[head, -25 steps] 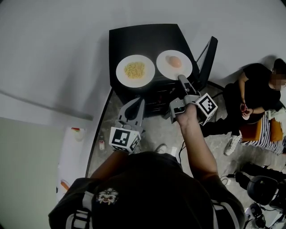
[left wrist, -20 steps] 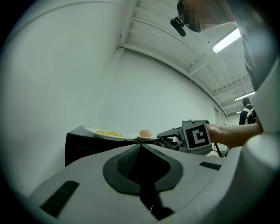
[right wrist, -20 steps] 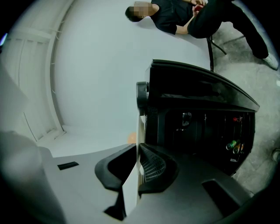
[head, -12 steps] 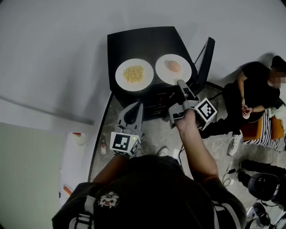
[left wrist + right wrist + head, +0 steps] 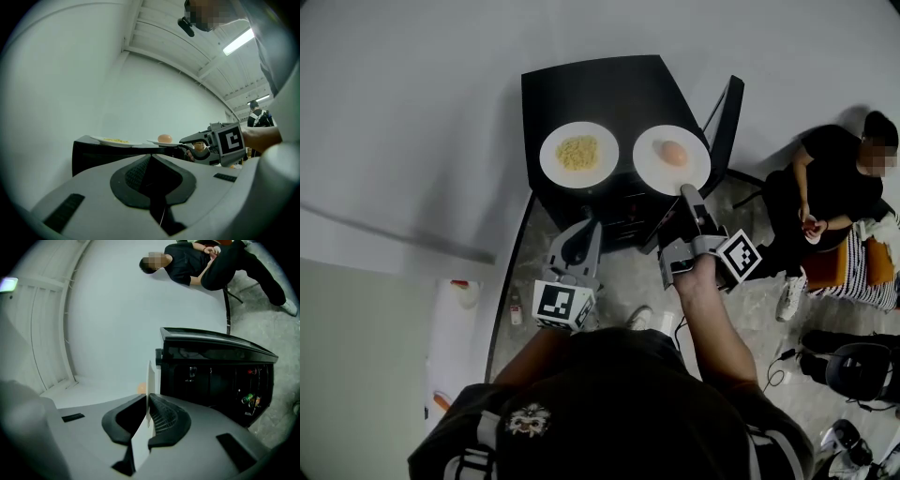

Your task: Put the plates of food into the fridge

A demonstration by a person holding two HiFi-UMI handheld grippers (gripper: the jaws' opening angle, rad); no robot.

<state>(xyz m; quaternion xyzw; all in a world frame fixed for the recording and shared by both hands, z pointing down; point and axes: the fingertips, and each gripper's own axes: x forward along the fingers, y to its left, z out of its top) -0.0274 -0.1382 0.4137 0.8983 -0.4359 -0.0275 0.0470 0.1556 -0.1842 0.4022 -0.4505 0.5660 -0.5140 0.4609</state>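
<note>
The black fridge (image 5: 591,89) is standing against the wall ahead of the person. Its door (image 5: 727,122) is hanging open on the right side, and the right gripper view is showing the dark open compartment (image 5: 215,376) facing the person. A seated person (image 5: 834,178) is waiting further right, well apart from the work.

Both plates are lying level on the fridge top. The noodle plate (image 5: 551,159) is sitting on the left, and the second plate (image 5: 652,169), carrying a round pale-orange piece of food (image 5: 673,152), is sitting on the right, its near edge seeming to reach out past the top's front edge.

The right tongs (image 5: 686,192) are pinching the near rim of that second plate, which is showing as a thin white edge (image 5: 149,380) clamped between the pads. The right arm is reaching forward, and the tongs are rolled so one jaw is lying over the rim and one under it.

The left tongs (image 5: 586,228) are pressed together on nothing, hanging low in front of the fridge, below the noodle plate.

The compartment is lying directly beneath the held plate, so the next move is probably calling for drawing it toward the person, lowering it while level, then pushing it in left of the door.
</note>
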